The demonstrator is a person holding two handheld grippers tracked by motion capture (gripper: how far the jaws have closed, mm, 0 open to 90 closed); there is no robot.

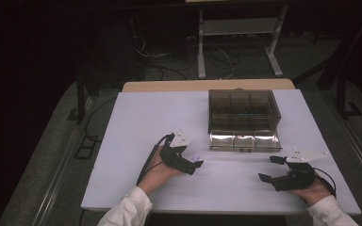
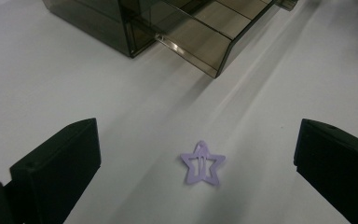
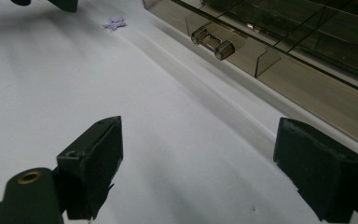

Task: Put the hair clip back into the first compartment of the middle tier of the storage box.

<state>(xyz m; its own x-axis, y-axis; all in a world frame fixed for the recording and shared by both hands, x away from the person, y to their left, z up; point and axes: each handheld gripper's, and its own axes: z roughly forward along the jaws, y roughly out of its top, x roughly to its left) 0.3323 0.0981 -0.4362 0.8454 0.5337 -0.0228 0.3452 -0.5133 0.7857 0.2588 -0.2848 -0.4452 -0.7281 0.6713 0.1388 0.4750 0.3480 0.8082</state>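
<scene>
Small purple star-shaped hair clip [image 2: 202, 164] flat on white table [image 1: 136, 122], between left gripper [image 1: 194, 164] jaws, untouched. Smoky transparent plastic drawer box [image 1: 243, 111] behind, drawer [image 1: 244, 141] pulled out. Right gripper [image 1: 269, 168] right of clip.

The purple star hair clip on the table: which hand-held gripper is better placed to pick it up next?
Left. The left hand-held gripper has open jaws on either side of the star hair clip. The right hand-held gripper is open too, but lies far from it.
</scene>
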